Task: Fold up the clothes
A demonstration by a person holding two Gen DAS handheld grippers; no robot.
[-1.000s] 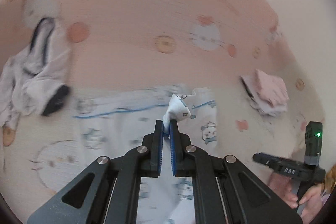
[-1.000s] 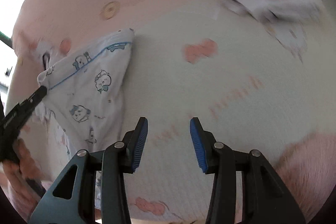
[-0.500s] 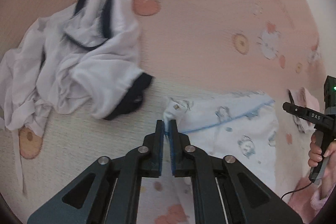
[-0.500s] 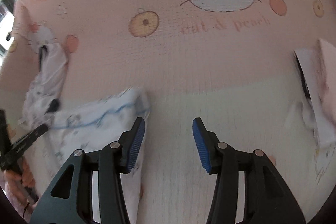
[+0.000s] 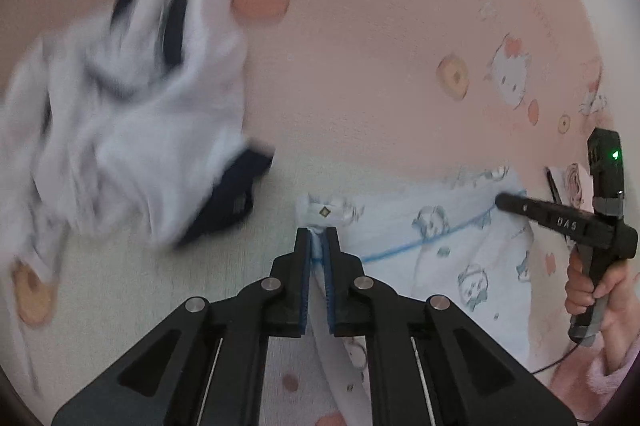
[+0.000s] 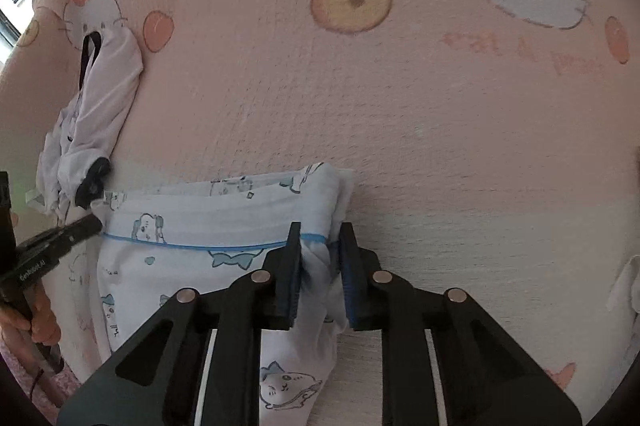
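A white garment with blue piping and cartoon prints lies on the pink and cream Hello Kitty sheet. My left gripper is shut on its left corner, with a tagged bit of cloth sticking out past the tips. My right gripper is closed down on the bunched right corner of the same garment, with a small gap left between the pads. The right gripper also shows at the right of the left wrist view, and the left gripper at the left of the right wrist view.
A crumpled white garment with dark trim lies to the left, and shows in the right wrist view too. A folded pink item sits behind the right gripper. A white piece of cloth is at the right edge.
My right gripper has moved left onto the garment's right corner and closed on it. My left gripper keeps its hold; the garment is now stretched between both.
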